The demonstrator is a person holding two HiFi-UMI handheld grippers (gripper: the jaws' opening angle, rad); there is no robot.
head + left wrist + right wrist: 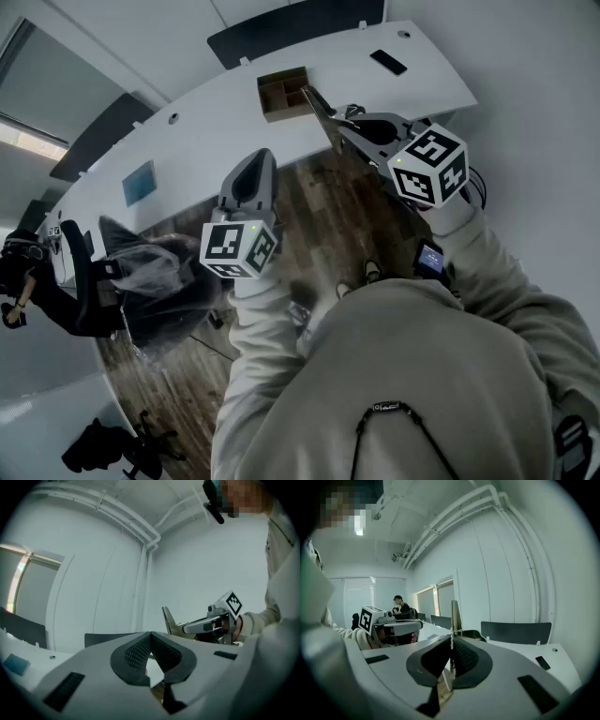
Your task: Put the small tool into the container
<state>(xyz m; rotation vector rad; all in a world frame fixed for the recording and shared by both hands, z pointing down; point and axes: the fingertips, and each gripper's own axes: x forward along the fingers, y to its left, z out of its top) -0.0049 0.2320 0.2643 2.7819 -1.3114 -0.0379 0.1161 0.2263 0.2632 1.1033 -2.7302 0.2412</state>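
— Over the near edge of the curved white tabletop (216, 103), what does the right gripper (339, 131) carry?

— A thin, flat, beige blade-shaped tool (317, 105). In the right gripper view the fingers (468, 660) pinch its lower end, and the tool (454, 616) stands straight up from between them.

— Where does it point?

— In the head view it points toward the brown open box-like container (281, 94), which sits by the tabletop's far edge, about midway along. The tip ends just beside the container's right side. I cannot tell whether it touches the wall or is over the opening.

— And the left gripper (253, 173)?

— It hangs at the near edge, left of the right gripper and well apart from the container. Its fingers (136, 653) are pressed together at the tips with nothing between them. The left gripper view shows the tool (168, 619) off to the right, in the other gripper.

— Anything hard to read?

— The container's inside is dark; dividers show, but not what is in it. The brownish patch low between the right fingers may be the container or the wooden floor (319, 206). A flat black rectangular object (388, 62) lies near the tabletop's right end, too small to identify. A seated person (23, 272) is cut off at the left.
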